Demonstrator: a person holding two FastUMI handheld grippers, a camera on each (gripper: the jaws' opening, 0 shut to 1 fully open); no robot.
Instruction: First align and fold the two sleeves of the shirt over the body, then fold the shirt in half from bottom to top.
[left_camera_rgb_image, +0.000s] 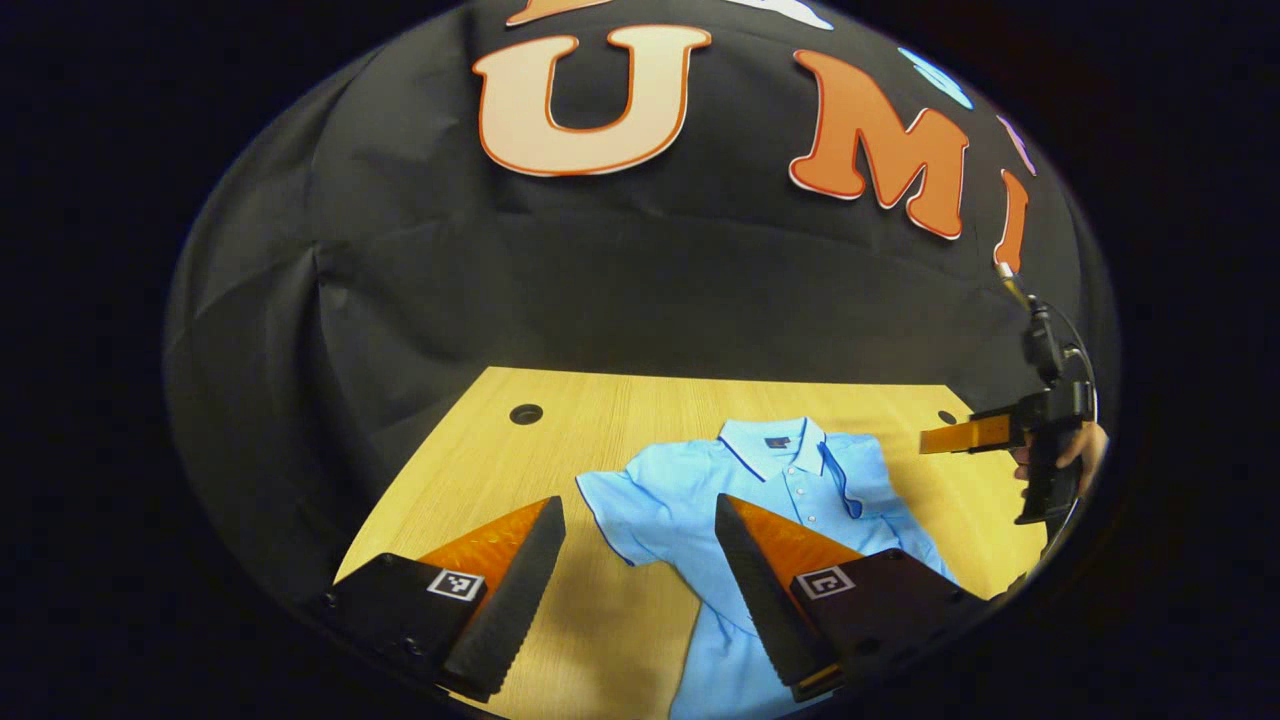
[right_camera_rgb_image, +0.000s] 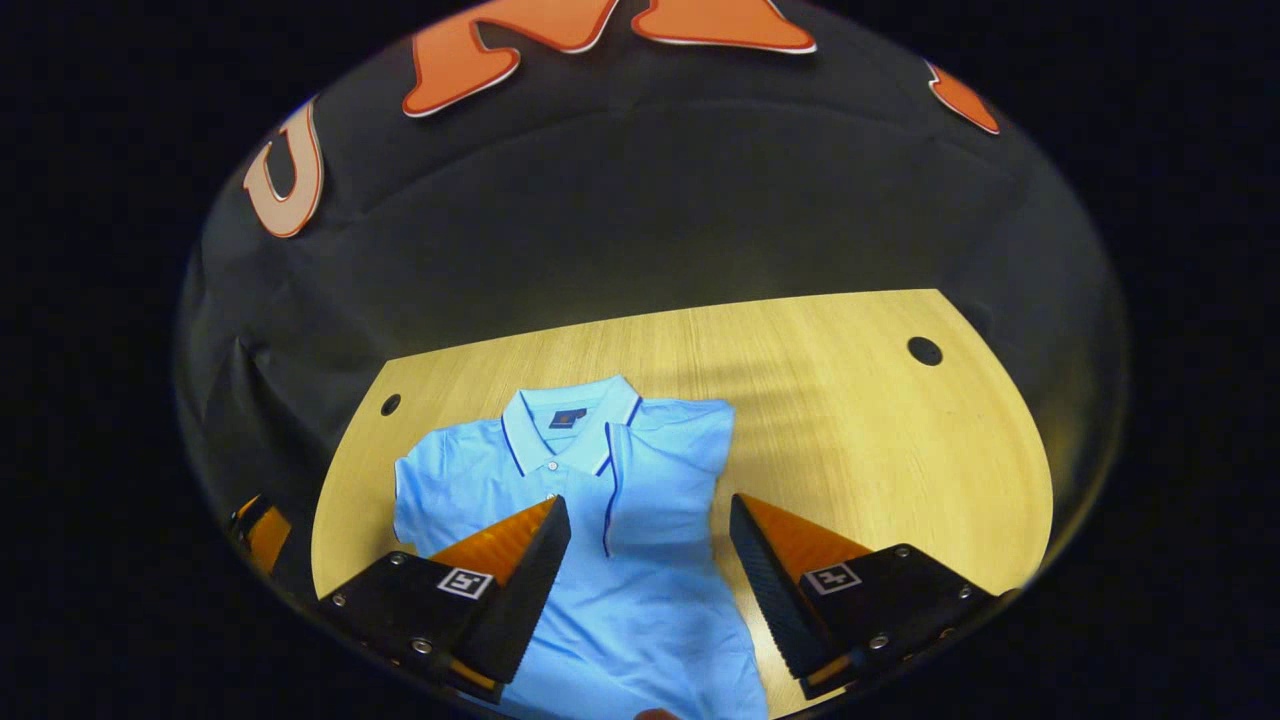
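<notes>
Left gripper (left_camera_rgb_image: 640, 520) nearest in the left gripper view, fingers spread wide above the tabletop, nothing between them but bare wood and the shirt's edge. Right gripper (right_camera_rgb_image: 650, 520) nearest in the right gripper view, fingers likewise spread wide, pinching nothing, hanging over the shirt's body.

Beneath both, a pale wooden table (left_camera_rgb_image: 600, 400), grain running away from the fingers, one round hole (left_camera_rgb_image: 525, 413) beyond the left finger of the left gripper, another hole (right_camera_rgb_image: 924, 350) far out past the right finger of the right gripper. Behind the table, black cloth wall (left_camera_rgb_image: 620, 290), creased and draped.

Light blue polo shirt (right_camera_rgb_image: 620, 560) flat on the wood, collar (right_camera_rgb_image: 570, 412) pointing away from the fingers, dark piping along collar and placket. In the right gripper view: one sleeve (right_camera_rgb_image: 665, 480) already folded across the chest, lying between the two fingers; the other sleeve (right_camera_rgb_image: 425, 490) still spread outward, beyond the left finger. In the left gripper view: shirt (left_camera_rgb_image: 700, 500) ahead of and under the right finger, spread sleeve reaching toward the gap between the fingers.

Nothing lying on or around the shirt.

Seen from the left gripper view alone: the right gripper (left_camera_rgb_image: 945, 438) far off past the right finger, held by a hand (left_camera_rgb_image: 1075, 450), cable looping above it.
</notes>
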